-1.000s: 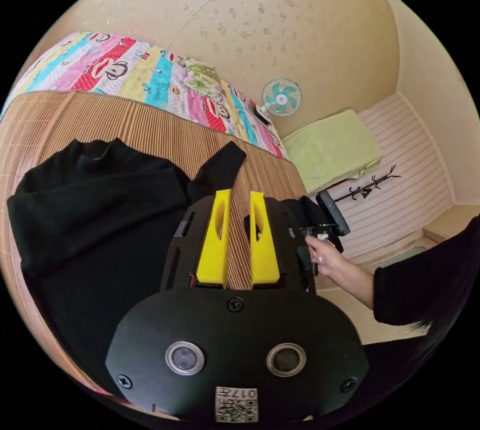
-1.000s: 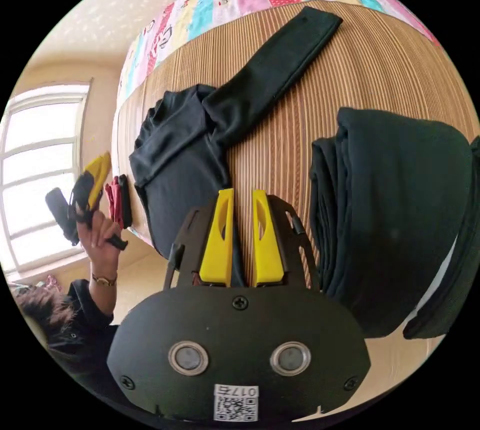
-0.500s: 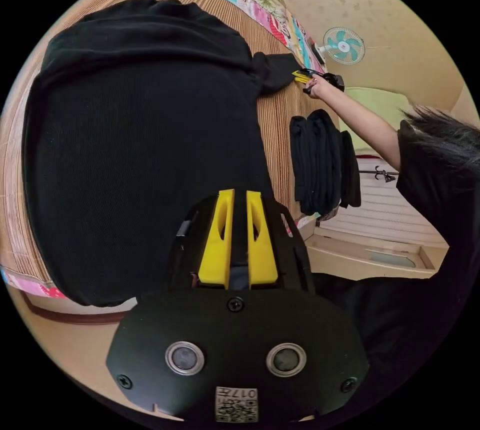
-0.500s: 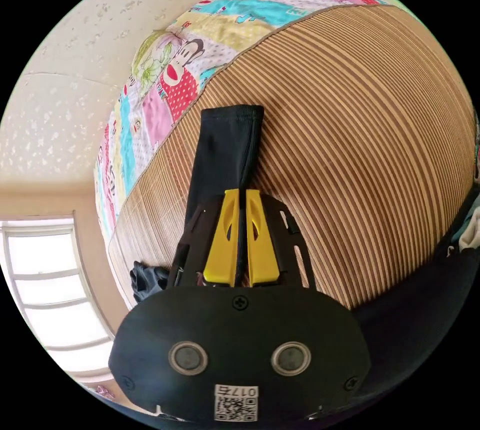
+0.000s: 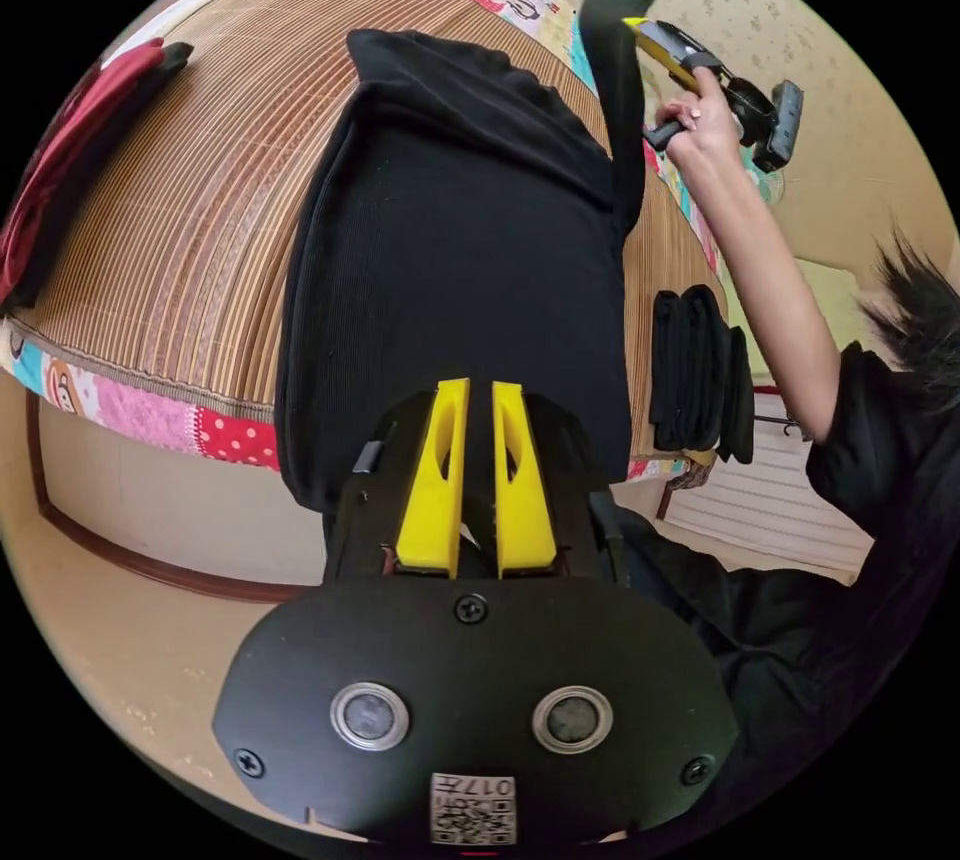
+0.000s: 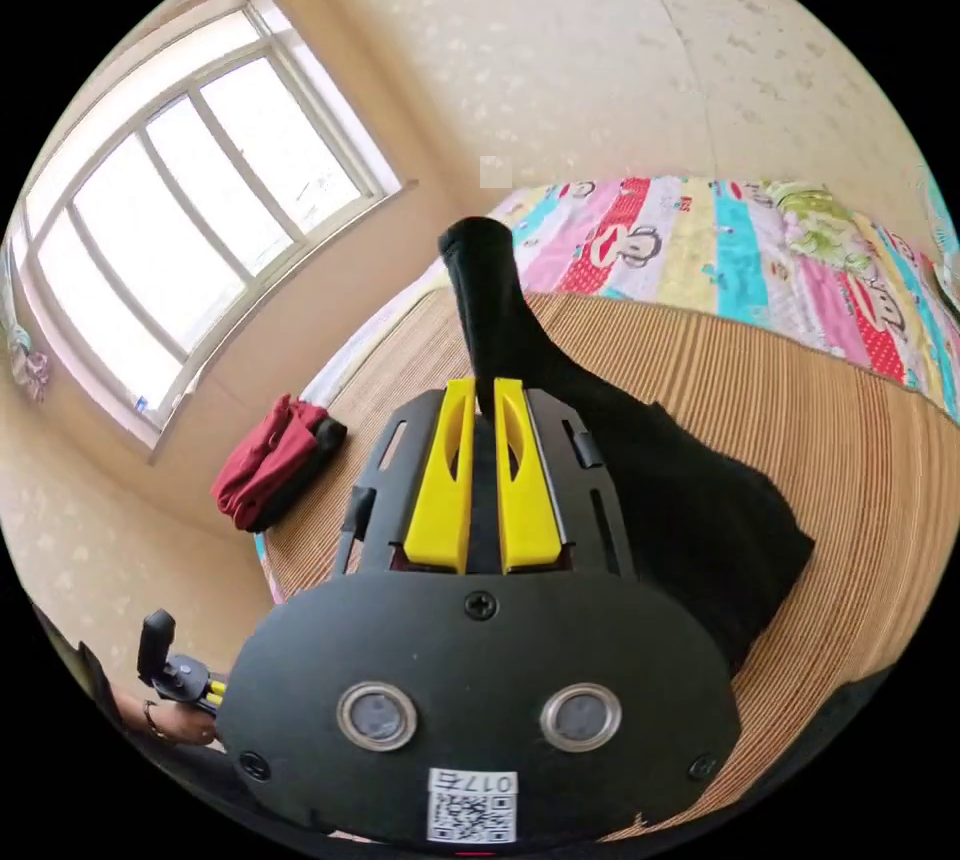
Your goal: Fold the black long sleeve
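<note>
The black long sleeve [image 5: 450,240] lies spread on the striped bamboo mat [image 5: 200,200], its hem hanging over the bed's near edge. My left gripper [image 5: 478,390] is shut on the hem, dark cloth showing between the yellow jaws. The right gripper [image 5: 640,28], held by a hand, pinches the sleeve [image 5: 615,80] and holds it up off the mat. In the right gripper view, my right gripper [image 6: 484,388] is shut on that sleeve [image 6: 490,300], whose cuff stands up beyond the jaws while the shirt's body [image 6: 690,510] lies on the mat behind.
A folded stack of black clothes [image 5: 695,370] sits at the mat's right edge. Red and black folded clothes [image 6: 275,465] lie at the mat's other end below a window [image 6: 170,230]. A colourful cartoon bedsheet [image 6: 740,240] borders the mat. The person's arm [image 5: 770,270] reaches over the bed.
The right gripper has lifted the sleeve off the mat and swung it up. The left gripper holds the hem, now drawn to the bed's edge. Both cameras turned a lot.
</note>
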`<state>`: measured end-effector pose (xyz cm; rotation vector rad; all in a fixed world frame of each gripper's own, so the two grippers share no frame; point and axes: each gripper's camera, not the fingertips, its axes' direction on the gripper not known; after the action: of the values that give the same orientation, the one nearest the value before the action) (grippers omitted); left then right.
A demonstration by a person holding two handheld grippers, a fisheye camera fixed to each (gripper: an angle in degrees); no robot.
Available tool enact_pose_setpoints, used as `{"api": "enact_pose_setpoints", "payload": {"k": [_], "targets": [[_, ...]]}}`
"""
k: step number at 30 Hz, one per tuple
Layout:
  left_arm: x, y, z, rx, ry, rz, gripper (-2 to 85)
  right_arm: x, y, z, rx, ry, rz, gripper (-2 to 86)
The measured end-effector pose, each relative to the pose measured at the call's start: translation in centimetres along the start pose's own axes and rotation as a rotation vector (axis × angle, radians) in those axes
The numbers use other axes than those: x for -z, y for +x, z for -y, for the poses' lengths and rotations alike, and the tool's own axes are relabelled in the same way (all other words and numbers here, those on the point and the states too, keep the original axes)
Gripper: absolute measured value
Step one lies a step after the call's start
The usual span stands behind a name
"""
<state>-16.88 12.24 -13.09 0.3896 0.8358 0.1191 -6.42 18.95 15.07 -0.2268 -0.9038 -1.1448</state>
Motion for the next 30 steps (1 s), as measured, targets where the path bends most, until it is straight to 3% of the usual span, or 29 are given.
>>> {"api": "enact_pose_setpoints", "payload": {"k": [2,8,12,13,21,24,27,30], "targets": [[0.7,-0.6,0.0,-0.018,0.031,0.024,5.8,-4.6,-1.4,-4.6,-0.031,-0.18,-0.036,2.8],[0.6,-1.8,0.7,-0.132,0.051,0.217,5.7,4.1,0.3,-20.3,-0.19,-0.149,-0.278,3.6],[-4.5,-2.2,4.1,-0.186,-0.078,0.434,1.6,5.6,2.8,-27.8,-0.298,-0.291,-0.476,4.0],[-5.4,-2.2,5.5,-0.217,-0.099,0.417,0.8,4.2,4.0,-28.7,-0.326,-0.347,-0.494,3.3],[-4.2,-1.5,19.0,-0.275,0.04,0.384,-0.1,0.2,9.6,-15.5,-0.407,-0.206,-0.438,1.6],[-0.7,-1.7,23.1,-0.268,0.148,0.326,0.8,3.1,11.3,-11.1,-0.501,-0.113,-0.396,1.3],[4.5,-2.5,22.9,-0.261,0.283,0.282,4.2,8.4,11.2,-11.7,-0.487,0.008,-0.305,1.9],[6.2,-4.9,20.3,-0.259,0.253,0.227,8.5,11.7,11.6,-16.5,-0.522,-0.02,-0.325,4.8]]}}
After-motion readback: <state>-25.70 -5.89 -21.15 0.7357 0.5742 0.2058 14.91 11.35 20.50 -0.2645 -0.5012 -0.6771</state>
